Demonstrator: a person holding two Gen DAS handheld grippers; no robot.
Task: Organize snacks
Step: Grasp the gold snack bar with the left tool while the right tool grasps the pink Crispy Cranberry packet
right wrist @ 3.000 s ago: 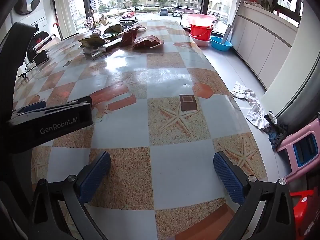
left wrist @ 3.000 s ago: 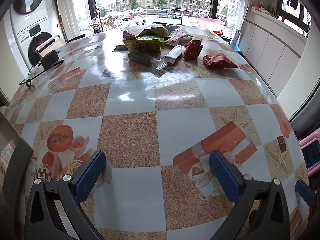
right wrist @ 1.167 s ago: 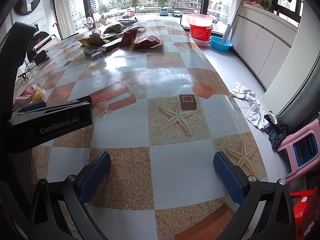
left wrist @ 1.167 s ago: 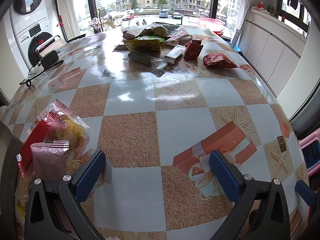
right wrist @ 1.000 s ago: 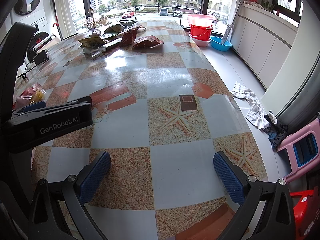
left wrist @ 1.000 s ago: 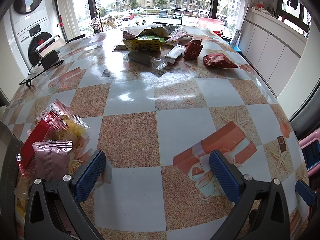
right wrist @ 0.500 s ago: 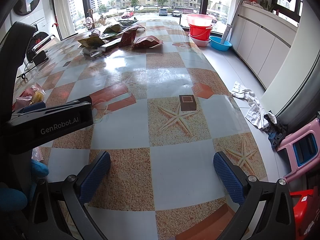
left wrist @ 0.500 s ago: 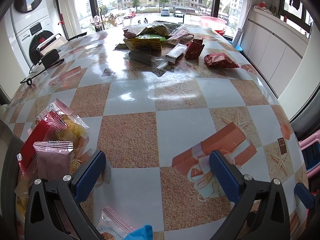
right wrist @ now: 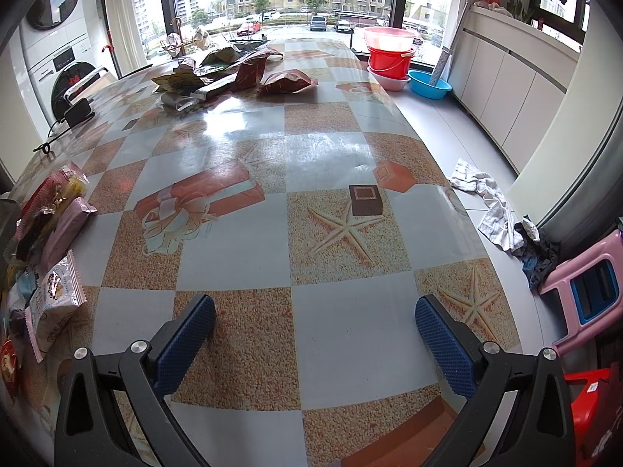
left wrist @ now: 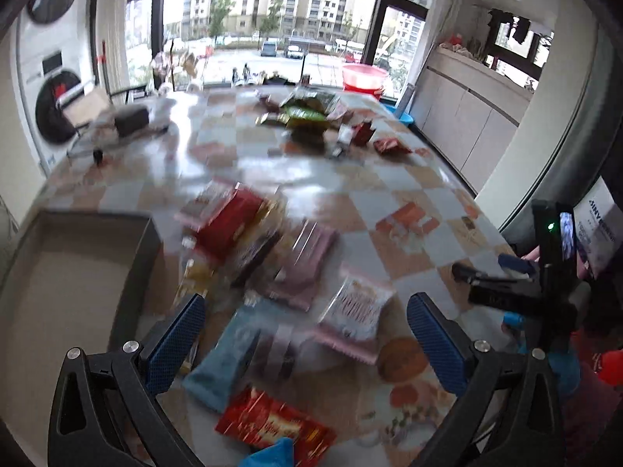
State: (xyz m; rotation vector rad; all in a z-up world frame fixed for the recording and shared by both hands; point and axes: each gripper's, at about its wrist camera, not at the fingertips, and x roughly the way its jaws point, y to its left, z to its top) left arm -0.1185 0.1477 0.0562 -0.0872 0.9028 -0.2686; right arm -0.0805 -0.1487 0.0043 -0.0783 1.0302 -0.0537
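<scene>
The left wrist view is motion-blurred. My left gripper (left wrist: pixel 305 329) is open above a scatter of snack packets: a red packet (left wrist: pixel 229 220), a pink one (left wrist: pixel 307 262), a white and pink one (left wrist: pixel 358 307), a light blue one (left wrist: pixel 227 354) and a red foil one (left wrist: pixel 272 424). An empty dark-rimmed box (left wrist: pixel 150 241) sits to their left. My right gripper (right wrist: pixel 315 334) is open over bare table. The same packets lie at that view's left edge, among them the white and pink packet (right wrist: pixel 54 295) and the pink packet (right wrist: pixel 66 229).
More snack bags (right wrist: pixel 233 72) are piled at the table's far end, with a red bag (right wrist: pixel 288 79) beside them. A black charger with cable (right wrist: pixel 78 111) lies far left. The other gripper (left wrist: pixel 545 284) shows at the right. Buckets (right wrist: pixel 389 58), rags (right wrist: pixel 490 206) and a pink stool (right wrist: pixel 588 284) are on the floor.
My left gripper has swung up and back to the left, now looking over the snack scatter and the box. More packets have appeared near the table's front. The right gripper has risen slightly.
</scene>
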